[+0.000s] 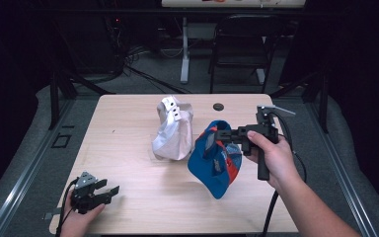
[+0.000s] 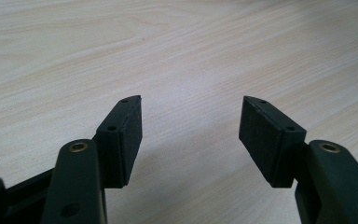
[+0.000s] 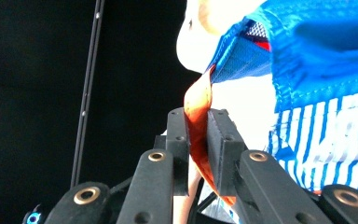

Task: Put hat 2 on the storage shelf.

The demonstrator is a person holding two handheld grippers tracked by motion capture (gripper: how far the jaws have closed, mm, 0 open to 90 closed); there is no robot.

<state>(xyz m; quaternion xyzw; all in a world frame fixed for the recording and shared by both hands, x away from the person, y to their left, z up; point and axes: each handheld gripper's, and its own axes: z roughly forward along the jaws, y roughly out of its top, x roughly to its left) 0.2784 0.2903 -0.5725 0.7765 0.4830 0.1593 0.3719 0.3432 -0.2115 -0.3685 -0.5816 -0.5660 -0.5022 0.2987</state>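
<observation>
Midair, the right gripper (image 1: 216, 134) has its fingers clenched on the blue cap's (image 1: 216, 163) orange edge, cap hanging below, while the left gripper (image 1: 109, 191) rests released on the tabletop (image 1: 128, 133).

Left hand-held gripper (image 2: 190, 122) gapes — jaws apart; bare table (image 2: 177, 51) beneath.

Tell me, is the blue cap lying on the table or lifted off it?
Lifted, mostly: the right gripper is shut on the blue cap, its fingers pinching an orange edge. The cap hangs below; whether its brim touches the table I cannot tell.
</observation>
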